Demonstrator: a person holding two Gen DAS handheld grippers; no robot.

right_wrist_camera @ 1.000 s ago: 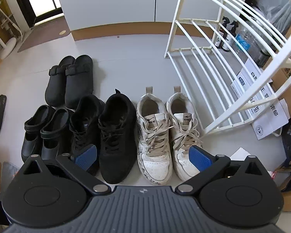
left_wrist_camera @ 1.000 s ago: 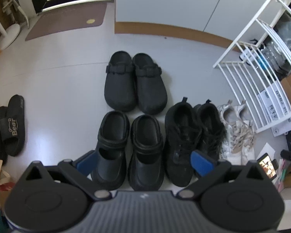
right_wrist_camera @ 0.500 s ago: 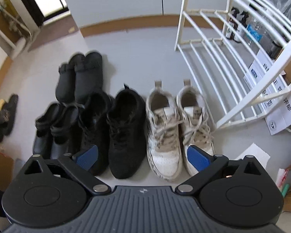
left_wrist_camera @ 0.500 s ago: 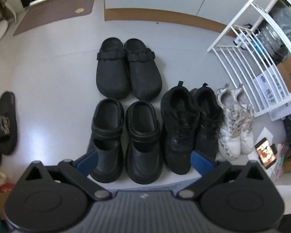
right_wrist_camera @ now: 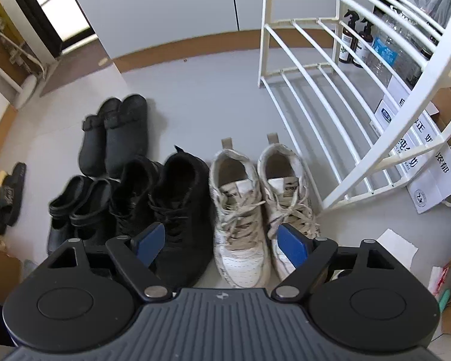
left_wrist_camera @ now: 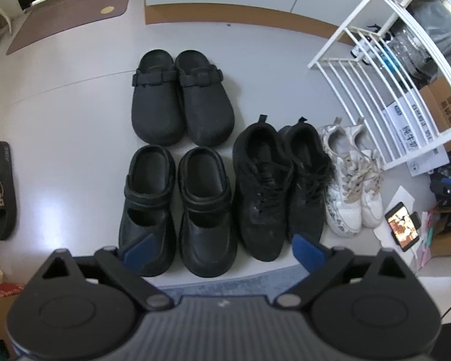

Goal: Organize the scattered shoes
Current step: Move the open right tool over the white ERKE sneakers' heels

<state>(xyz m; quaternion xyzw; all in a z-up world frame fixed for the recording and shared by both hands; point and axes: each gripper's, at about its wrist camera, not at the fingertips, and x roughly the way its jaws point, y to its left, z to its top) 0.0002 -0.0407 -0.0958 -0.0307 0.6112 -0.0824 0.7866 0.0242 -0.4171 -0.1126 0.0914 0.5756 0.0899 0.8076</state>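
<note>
Both jaws closing on nothing: left gripper above black clogs, right gripper above white sneakers; descend before pinching.

On the pale floor, black strapped clogs, black lace-up sneakers and white lace-up sneakers stand side by side in a row, left to right. Black buckled clogs sit behind the strapped pair. A white wire shoe rack stands right of the white sneakers.
</note>
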